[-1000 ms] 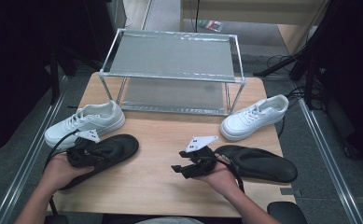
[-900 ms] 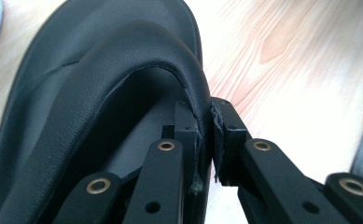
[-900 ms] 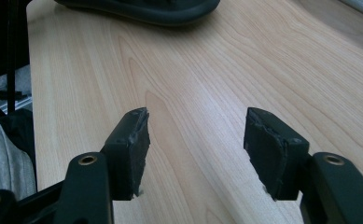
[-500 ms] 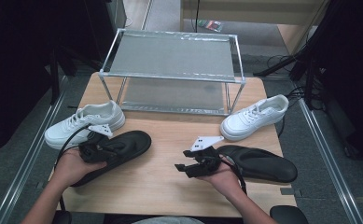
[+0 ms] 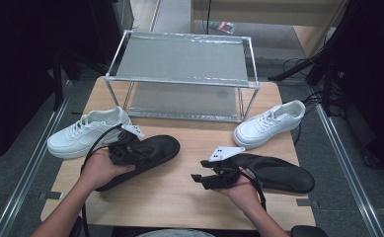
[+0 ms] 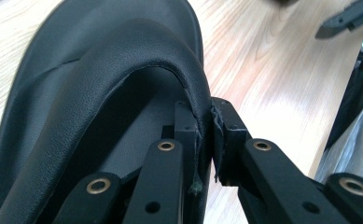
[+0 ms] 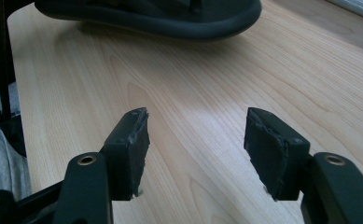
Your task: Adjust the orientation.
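Note:
A black leather shoe sits left of centre on the wooden table, raised at its heel end. My left gripper is shut on it. In the left gripper view the jaws pinch the shoe's collar edge, one pad inside and one outside. A second black shoe lies flat at the right. My right gripper hovers just left of it, open, pointing toward the left. In the right gripper view its pads stand wide apart over bare wood, with the held shoe's sole beyond.
A metal two-level rack stands at the back of the table. One white sneaker lies at the left, another white sneaker at the right near the rack's leg. Table edges drop to the floor on both sides.
My left hand has carried the black shoe to the right and a little farther from the front edge, lifting it slightly. The right gripper has stayed put.

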`<state>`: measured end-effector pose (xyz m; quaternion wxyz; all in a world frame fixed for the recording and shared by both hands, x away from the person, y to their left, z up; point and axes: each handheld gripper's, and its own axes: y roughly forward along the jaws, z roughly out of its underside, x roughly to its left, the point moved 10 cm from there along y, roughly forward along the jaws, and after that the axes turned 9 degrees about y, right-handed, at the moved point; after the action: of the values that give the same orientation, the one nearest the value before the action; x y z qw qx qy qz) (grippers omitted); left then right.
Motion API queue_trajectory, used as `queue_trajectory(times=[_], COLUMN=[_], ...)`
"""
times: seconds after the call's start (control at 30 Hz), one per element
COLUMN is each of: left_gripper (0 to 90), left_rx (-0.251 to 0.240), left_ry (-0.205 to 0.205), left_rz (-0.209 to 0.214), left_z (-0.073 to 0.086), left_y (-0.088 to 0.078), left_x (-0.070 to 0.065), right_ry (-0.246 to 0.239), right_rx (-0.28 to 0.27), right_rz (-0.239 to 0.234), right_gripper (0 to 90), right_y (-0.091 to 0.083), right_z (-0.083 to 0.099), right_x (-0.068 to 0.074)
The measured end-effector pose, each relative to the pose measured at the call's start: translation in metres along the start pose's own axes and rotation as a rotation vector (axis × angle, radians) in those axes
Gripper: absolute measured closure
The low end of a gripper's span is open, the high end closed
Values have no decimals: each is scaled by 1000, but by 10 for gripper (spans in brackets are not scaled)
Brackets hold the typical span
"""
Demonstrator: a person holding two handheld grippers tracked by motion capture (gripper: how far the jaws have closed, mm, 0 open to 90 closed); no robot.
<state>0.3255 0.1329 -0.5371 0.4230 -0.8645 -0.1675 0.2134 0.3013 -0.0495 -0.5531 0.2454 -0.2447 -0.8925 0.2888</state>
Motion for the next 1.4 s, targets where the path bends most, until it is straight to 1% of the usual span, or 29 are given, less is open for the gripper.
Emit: queue_trajectory(times=[0.1,0.17,0.2,0.23,0.43,0.6,0.63,0.8,0.87,0.93,1.07,1.17,1.23,1.3,1.37,1.4], left_gripper=[829,829,829,828,829,827,827,826,825,824,824,824,823,822,812,806], left_rx=[17,28,30,30,28,58,58,45,35,22,6,0,0,-9,-2,-6], left_ry=[-20,-21,-14,-15,-13,14,8,18,23,23,14,24,42,57,74,75], left_rz=[12,19,20,25,28,35,32,32,25,22,31,23,14,5,3,-3], left_z=[-8,-13,-16,-19,-37,-46,-48,-59,-62,-65,-70,-73,-73,-73,-72,-72], left_y=[9,14,16,18,27,43,46,61,66,72,83,88,94,96,97,96], left_x=[1,0,-1,-3,-5,-13,-14,-17,-17,-17,-16,-17,-18,-17,-17,-16], right_ry=[7,15,20,24,42,49,53,63,66,67,68,67,66,66,68,67], right_rx=[-5,-8,-10,-11,-18,-26,-27,-37,-37,-39,-40,-38,-39,-41,-40,-38], right_rz=[8,12,15,20,32,41,45,55,57,61,66,69,72,73,72,72], right_gripper=[410,410,410,410,410,410,410,410,410,410,410,410,411,412,411,411], right_y=[-3,-5,-6,-6,-10,-14,-14,-18,-19,-19,-19,-19,-20,-20,-20,-19], right_z=[2,3,4,4,7,8,9,10,10,10,11,11,11,11,11,11], right_x=[-2,-3,-3,-4,-7,-9,-10,-12,-12,-13,-14,-15,-16,-16,-16,-17])
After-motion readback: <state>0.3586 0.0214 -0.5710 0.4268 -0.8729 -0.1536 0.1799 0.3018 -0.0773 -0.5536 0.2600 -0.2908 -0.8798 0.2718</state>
